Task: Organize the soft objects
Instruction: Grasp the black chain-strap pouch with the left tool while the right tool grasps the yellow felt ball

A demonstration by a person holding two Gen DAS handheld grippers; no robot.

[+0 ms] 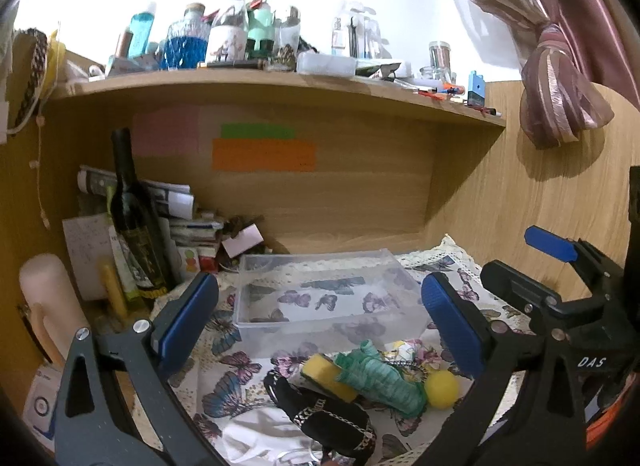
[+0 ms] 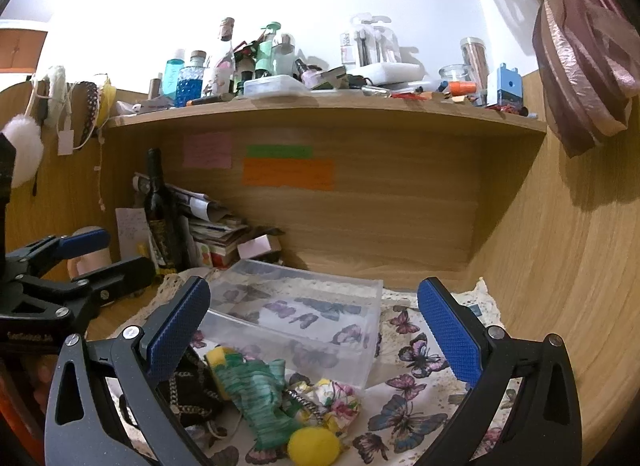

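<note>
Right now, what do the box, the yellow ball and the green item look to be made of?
Box: clear, slightly frosted rigid plastic; the butterfly cloth shows through its walls.
Yellow ball: matte, fuzzy surface, probably foam or felt.
Green item: ribbed, crinkled fabric with a frayed edge, seemingly knit or elastic; cannot say which.

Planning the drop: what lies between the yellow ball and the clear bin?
In the right wrist view, a floral fabric piece lies between yellow ball and clear bin.

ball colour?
Yellow. The ball shows best in the right wrist view, beside the green cloth.
</note>
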